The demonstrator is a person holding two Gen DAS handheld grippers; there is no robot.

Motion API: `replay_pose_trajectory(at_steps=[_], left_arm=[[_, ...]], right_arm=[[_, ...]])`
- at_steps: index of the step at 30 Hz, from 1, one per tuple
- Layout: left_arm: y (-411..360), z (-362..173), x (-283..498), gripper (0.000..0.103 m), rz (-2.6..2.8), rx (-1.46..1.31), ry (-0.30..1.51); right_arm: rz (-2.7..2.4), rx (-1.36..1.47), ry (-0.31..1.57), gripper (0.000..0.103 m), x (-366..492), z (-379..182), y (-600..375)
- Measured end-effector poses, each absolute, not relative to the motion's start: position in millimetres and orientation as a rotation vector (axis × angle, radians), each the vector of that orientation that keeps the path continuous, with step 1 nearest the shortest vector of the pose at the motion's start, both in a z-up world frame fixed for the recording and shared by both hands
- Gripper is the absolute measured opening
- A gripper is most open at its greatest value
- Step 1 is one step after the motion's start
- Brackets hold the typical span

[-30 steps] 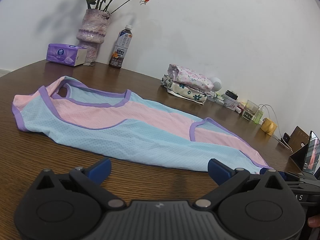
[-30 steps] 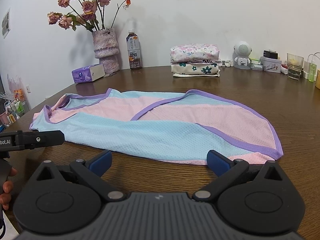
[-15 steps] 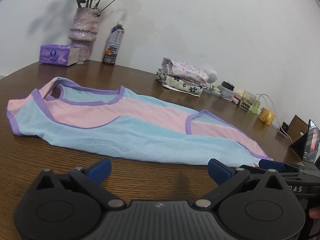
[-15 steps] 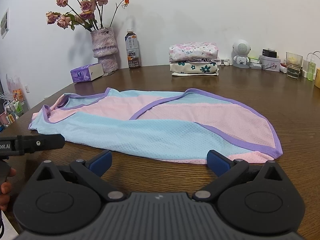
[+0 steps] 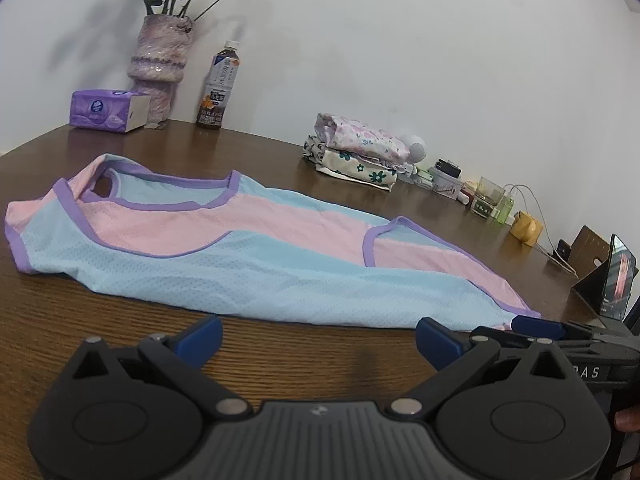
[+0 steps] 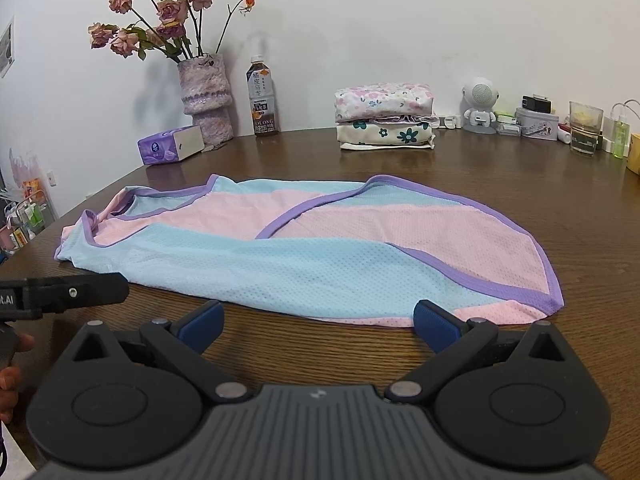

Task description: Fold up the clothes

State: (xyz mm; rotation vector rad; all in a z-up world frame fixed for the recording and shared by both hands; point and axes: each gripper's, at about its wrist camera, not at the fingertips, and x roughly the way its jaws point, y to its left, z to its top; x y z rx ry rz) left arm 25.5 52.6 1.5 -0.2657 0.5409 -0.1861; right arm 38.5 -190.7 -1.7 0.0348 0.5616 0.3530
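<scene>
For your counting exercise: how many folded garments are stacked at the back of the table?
2, by the wall: the pink floral garment lies on top of the cream garment with teal flowers. Thinner layers between them may be hidden.

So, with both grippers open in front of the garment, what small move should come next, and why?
Probably ease both forward onto the near edge. The pink and blue garment lies flat on the table, not yet folded. The left gripper and right gripper are open and hold nothing, with the near hem just ahead of their fingers.
</scene>
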Motion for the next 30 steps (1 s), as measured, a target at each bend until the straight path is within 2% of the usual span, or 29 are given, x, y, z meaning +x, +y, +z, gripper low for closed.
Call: replay_pose_trajectory(at_steps=[14, 30], left_arm=[[50, 5, 31, 0.103, -0.191, -0.243, 0.566], [62, 50, 21, 0.103, -0.205, -0.236, 0.425]], right_arm=[[0.393, 0.061, 0.597, 0.103, 43, 3, -194], [0.393, 0.148, 0.558, 0.103, 59, 35, -230]])
